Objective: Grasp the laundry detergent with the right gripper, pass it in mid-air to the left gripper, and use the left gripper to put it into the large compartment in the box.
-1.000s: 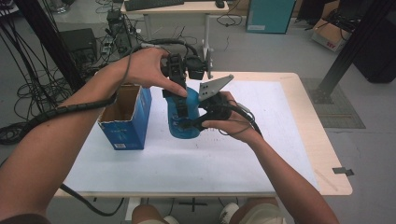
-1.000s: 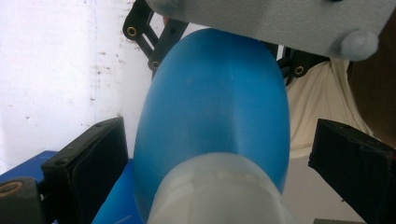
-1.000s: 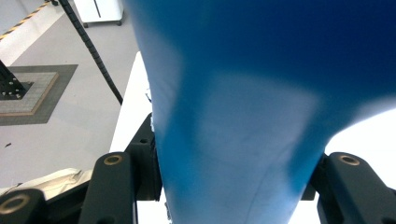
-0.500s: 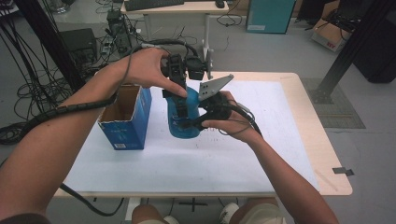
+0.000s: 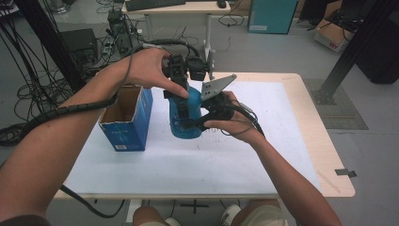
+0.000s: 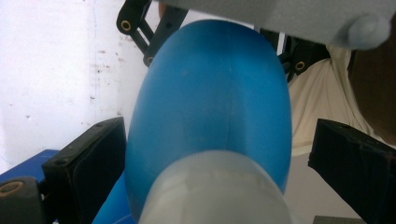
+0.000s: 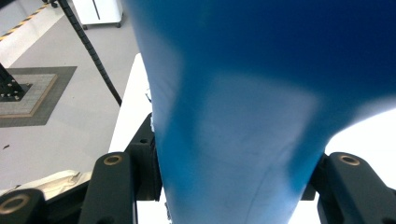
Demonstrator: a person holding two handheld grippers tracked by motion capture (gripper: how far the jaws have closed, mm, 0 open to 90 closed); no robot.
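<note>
Right gripper (image 5: pixel 200 115) clamped on the lower body of the blue bottle (image 5: pixel 183 117), jaws pressed against both sides in the right gripper view, so a solid squeeze there. Left gripper (image 5: pixel 176 82) up at the top end, jaws spread wide to either side of the bottle's shoulder with gaps showing, pale cap (image 6: pixel 215 191) right under the camera, so not gripping anything yet. Bottle standing upright on the white table (image 5: pixel 282 113), just beside the open blue cardboard box (image 5: pixel 124 117), base seemingly touching the mat.

Looks like lining up on the cap to twist it off. Risky bits: smooth curved plastic, so could spin in the right jaws once torque goes in. Closing the left too low means grabbing shoulder instead of cap. Squeezing too hard might buckle the body and burp out contents.
</note>
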